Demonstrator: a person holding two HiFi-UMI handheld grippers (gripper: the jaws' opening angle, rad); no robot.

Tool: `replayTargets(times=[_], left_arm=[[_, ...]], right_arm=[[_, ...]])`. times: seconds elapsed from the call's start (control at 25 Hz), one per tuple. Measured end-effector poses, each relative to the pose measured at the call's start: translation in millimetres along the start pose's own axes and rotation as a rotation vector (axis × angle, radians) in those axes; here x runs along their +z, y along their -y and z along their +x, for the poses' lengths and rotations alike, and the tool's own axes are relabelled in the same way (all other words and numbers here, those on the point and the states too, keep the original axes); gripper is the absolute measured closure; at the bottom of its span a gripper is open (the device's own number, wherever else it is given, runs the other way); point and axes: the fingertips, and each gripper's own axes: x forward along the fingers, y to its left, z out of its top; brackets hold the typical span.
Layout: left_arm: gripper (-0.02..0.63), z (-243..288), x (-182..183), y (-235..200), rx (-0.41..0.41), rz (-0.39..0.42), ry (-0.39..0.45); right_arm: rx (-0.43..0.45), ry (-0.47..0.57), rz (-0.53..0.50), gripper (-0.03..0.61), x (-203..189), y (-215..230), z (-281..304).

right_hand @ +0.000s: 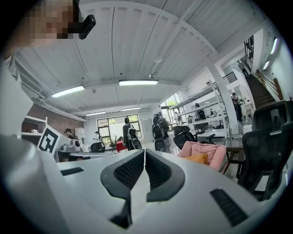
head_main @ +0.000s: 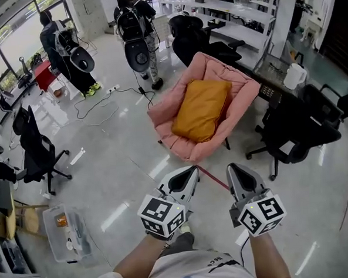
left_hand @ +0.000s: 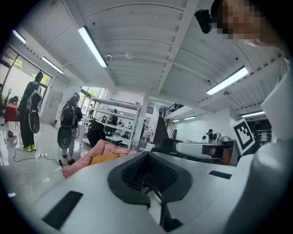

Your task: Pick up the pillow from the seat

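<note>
An orange pillow (head_main: pixel 201 108) lies in a pink padded seat (head_main: pixel 245 96) on the floor, a few steps ahead of me. Both grippers are held low in front of my body and point toward the seat, well short of it. My left gripper (head_main: pixel 191 172) is shut with nothing between its jaws. My right gripper (head_main: pixel 233 169) is shut too, and empty. In the left gripper view the pillow (left_hand: pixel 104 158) and the seat (left_hand: pixel 78 165) peek over the closed jaws. Over the closed jaws in the right gripper view, pillow (right_hand: pixel 198 158) and seat (right_hand: pixel 211 152) sit off to the right.
A black office chair (head_main: pixel 297 131) stands right of the seat, another (head_main: pixel 36 152) at the left. Two people with backpacks (head_main: pixel 68 51) (head_main: pixel 137 35) stand at the back, with cables (head_main: pixel 101 102) on the floor. A clear bin (head_main: pixel 65 233) sits near left. Desks line the back right.
</note>
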Motion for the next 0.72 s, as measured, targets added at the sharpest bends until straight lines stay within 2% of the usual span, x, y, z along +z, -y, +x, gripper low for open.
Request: replayTargets(times=[0.32,0.72], left_arm=[[0.603,41.2,10.9,-83.4,-0.045,-0.025,-0.015],[0.603,78.5,25.6,-130.3,-0.046,-0.037,0.001]], right_arm=[[-0.034,-0.032,0.006,0.56,-0.2,6.1,96.7],[-0.012,-0.031,-0.005,0.56,10.1,21.9,162.3]])
